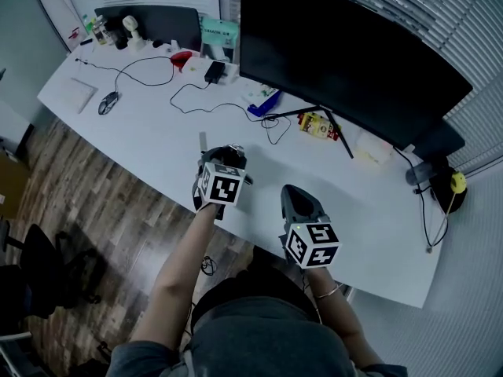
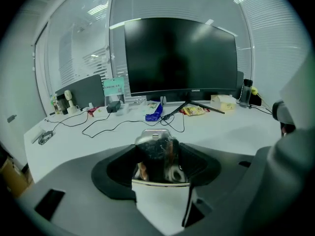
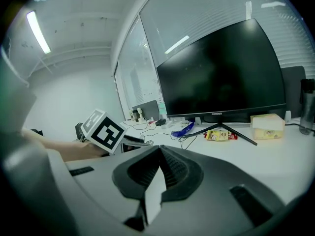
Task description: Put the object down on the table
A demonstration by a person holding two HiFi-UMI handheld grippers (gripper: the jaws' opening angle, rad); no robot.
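My left gripper (image 2: 156,154) is shut on a small dark shiny object (image 2: 155,142) with a silvery top edge, which stands up between the jaws. In the head view the left gripper (image 1: 225,158) holds this object (image 1: 231,152) over the white table (image 1: 149,128), near its front edge; the height above the surface cannot be told. My right gripper (image 1: 296,198) hovers just to the right, over the table's front edge. Its jaws (image 3: 159,154) are shut with nothing between them. The left gripper's marker cube (image 3: 104,130) shows at the left of the right gripper view.
A large dark monitor (image 1: 346,61) on a splayed stand fills the back of the table. A blue item (image 1: 264,103), a yellow snack packet (image 1: 317,124), black cables (image 1: 196,100) and a mouse (image 1: 108,102) lie beyond the grippers. Wooden floor (image 1: 86,210) lies left of the table.
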